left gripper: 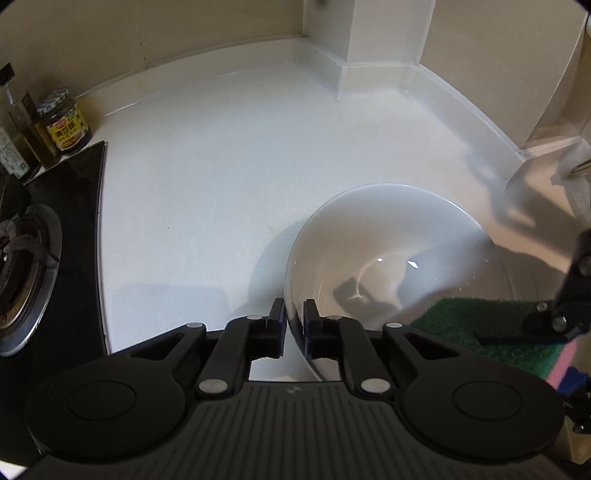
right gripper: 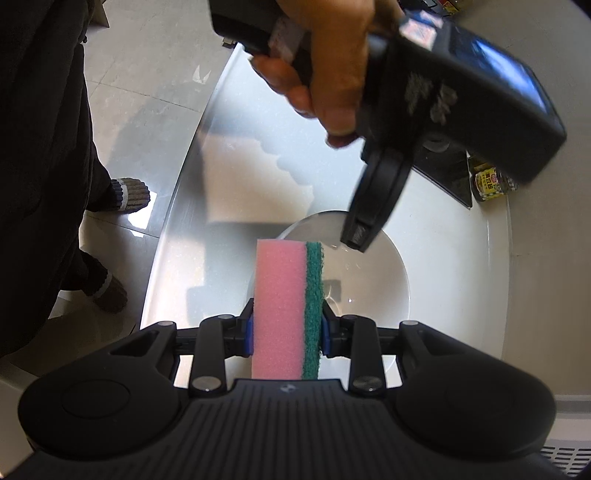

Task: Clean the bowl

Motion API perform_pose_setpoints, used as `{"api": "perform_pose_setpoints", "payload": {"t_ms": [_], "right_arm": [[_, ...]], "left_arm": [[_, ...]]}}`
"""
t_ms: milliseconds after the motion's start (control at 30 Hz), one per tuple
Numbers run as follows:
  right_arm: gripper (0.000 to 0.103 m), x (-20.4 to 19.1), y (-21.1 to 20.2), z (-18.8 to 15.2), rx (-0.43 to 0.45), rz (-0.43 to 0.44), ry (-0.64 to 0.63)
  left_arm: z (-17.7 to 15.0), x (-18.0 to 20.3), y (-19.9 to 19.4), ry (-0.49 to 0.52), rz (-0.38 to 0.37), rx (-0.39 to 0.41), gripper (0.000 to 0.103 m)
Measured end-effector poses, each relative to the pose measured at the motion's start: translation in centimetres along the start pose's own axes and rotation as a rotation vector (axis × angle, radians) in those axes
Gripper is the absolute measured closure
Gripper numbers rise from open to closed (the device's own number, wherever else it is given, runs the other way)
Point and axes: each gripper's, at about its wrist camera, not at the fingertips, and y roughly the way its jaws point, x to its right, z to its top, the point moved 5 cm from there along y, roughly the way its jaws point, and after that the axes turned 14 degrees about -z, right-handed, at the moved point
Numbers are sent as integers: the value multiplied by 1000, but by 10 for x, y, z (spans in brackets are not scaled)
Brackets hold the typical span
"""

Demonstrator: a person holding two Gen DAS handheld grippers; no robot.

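A white bowl (left gripper: 388, 236) stands on the white counter, empty inside. My left gripper (left gripper: 294, 317) is shut on the bowl's near rim, one finger outside and one inside. The bowl also shows in the right wrist view (right gripper: 373, 280), with the left gripper (right gripper: 354, 240) coming down onto its far rim. My right gripper (right gripper: 287, 330) is shut on a pink and green sponge (right gripper: 288, 310), held on edge over the bowl's near side. The sponge's green face (left gripper: 476, 328) and the right gripper (left gripper: 546, 321) show at the bowl's right rim.
A gas hob (left gripper: 22, 266) with a black glass top lies at the left. A sauce jar (left gripper: 64, 122) and bottles (left gripper: 14, 122) stand behind it. The counter (left gripper: 207, 184) meets tiled walls and a corner pillar (left gripper: 384, 33). The person's feet (right gripper: 110, 291) stand below the counter edge.
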Motion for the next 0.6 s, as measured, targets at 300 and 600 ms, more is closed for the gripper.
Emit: {"api": "perform_pose_setpoints", "payload": {"t_ms": [300, 600], "right_arm": [[76, 0, -7, -13, -28, -110, 14], [76, 53, -40, -109, -138, -387, 1136]], "left_arm": [[5, 3, 4, 49, 8, -14, 95], [-15, 8, -7, 27, -3, 6, 93]]}}
